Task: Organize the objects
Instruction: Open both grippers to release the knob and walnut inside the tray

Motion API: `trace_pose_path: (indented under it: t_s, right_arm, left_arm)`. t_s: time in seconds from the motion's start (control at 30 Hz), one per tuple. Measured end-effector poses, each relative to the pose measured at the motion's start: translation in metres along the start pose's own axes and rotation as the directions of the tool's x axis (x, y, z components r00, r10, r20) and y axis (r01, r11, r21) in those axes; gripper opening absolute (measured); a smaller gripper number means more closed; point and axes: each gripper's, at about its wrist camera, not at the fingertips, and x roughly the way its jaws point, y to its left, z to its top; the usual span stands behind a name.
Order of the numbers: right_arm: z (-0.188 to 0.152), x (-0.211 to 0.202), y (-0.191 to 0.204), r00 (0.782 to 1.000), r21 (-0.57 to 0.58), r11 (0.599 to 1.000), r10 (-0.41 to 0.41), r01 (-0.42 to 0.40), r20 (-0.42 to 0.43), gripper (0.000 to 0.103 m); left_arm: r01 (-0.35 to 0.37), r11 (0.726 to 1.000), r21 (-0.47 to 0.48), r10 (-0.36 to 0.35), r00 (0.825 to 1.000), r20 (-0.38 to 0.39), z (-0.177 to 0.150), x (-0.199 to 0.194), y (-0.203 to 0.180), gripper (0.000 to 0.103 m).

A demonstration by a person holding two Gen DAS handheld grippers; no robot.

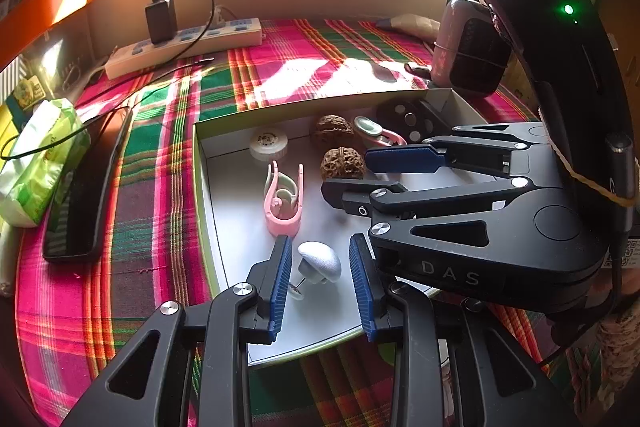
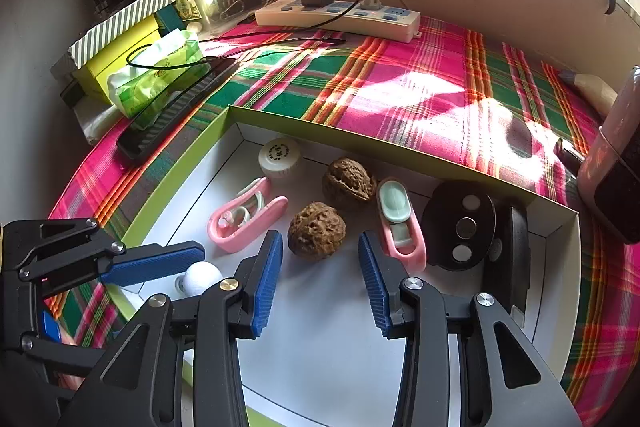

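Observation:
A shallow white box with a green rim (image 1: 199,163) (image 2: 280,119) lies on the plaid cloth. My left gripper (image 1: 320,283) stands open over its near corner, a white mushroom-shaped knob (image 1: 320,261) (image 2: 202,277) lying between the pads untouched. My right gripper (image 2: 320,279) (image 1: 348,175) is open too, with nothing between its pads. Just past its tips sits a walnut (image 2: 316,229) (image 1: 342,163); a second walnut (image 2: 348,183) (image 1: 333,131) lies behind. Two pink clips (image 2: 244,215) (image 2: 400,223), a white cap (image 2: 279,157) and a black disc (image 2: 460,225) share the box.
A power strip (image 2: 340,13) with a black charger and cable runs along the back wall. A dark phone (image 1: 84,187) and a green tissue pack (image 1: 38,163) lie left of the box. A pink and black device (image 1: 468,47) stands at the right.

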Motion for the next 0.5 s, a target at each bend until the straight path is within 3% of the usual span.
trace_pose_path:
  t_s: [0.5]
  right_arm:
    - [-0.008,-0.019,0.003,0.999,0.036,0.999,-0.01,0.008,0.047,0.041]
  left_arm:
    - [-0.009,1.0,-0.015,0.009,1.0,0.018,-0.007,-0.015,0.001,0.028]
